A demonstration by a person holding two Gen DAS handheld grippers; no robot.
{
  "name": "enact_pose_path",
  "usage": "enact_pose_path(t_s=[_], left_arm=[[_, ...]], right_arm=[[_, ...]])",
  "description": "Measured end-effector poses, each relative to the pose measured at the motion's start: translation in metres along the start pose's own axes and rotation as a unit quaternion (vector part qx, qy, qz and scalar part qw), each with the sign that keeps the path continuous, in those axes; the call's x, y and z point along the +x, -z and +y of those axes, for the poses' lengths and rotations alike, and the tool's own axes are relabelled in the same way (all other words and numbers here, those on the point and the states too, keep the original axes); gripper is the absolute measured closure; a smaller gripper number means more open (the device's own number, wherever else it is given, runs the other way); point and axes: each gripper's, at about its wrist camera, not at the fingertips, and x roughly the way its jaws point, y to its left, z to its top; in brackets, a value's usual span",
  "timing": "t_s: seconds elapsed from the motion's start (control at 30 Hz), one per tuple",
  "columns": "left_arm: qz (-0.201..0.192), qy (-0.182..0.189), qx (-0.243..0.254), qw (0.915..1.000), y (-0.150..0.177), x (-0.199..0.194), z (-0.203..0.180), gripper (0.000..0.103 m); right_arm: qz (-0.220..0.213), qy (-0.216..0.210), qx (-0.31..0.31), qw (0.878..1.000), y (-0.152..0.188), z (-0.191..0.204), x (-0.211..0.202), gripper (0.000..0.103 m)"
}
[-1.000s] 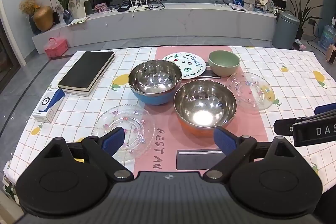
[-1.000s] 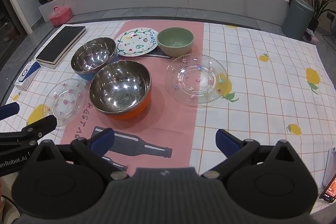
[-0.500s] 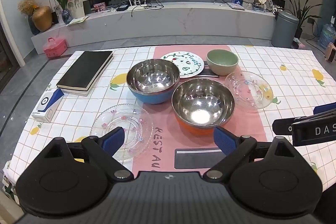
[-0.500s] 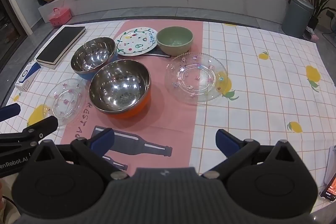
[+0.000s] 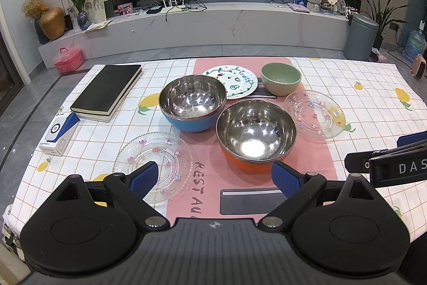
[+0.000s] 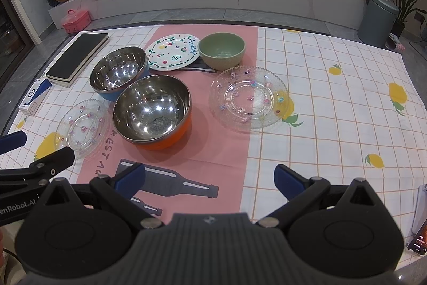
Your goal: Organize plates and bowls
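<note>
Nearest the cameras, the left tool (image 5: 214, 176) hangs over the near edge of the bench (image 5: 373, 98) with its blue-padded fingers (image 5: 144, 178) spread wide and nothing between them; the right tool (image 6: 209, 179) is likewise released and empty, above the bottle print on the pink strip of the checked cloth. Just ahead of the left tool's left finger lies a clear glass plate (image 5: 154, 164) with small coloured flowers, flat on the cloth. Beside it, toward the middle, stands the orange bowl (image 5: 256, 135), steel inside and upright, touching or nearly touching the blue bowl (image 5: 192, 103) behind it on the left, which is also steel-lined. To the right of the orange bowl, apart from it, a second clear glass plate (image 6: 249, 98) rests flat, half on the pink strip and half on the white checks. Farther back a white painted plate (image 5: 236, 82) with fruit drawings lies flat, its near edge hidden behind the blue bowl, and just right of it stands the green bowl (image 5: 281, 79), empty. On the left side of the bench a black book (image 5: 106, 92) lies closed, with a small white and blue box (image 5: 60, 132) near its closer end. Beyond the bench runs a long low marble shelf (image 5: 213, 20) under a dark screen.
</note>
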Motion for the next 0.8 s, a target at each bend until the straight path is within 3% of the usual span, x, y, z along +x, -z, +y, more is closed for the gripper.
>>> enact_pose_path(t_s=[0.8], left_arm=[[0.001, 0.001, 0.000, 1.0000, -0.0001, 0.0004, -0.0004, 0.000]], right_arm=[[0.002, -0.002, 0.001, 1.000, 0.0012, 0.0001, 0.0000, 0.003]])
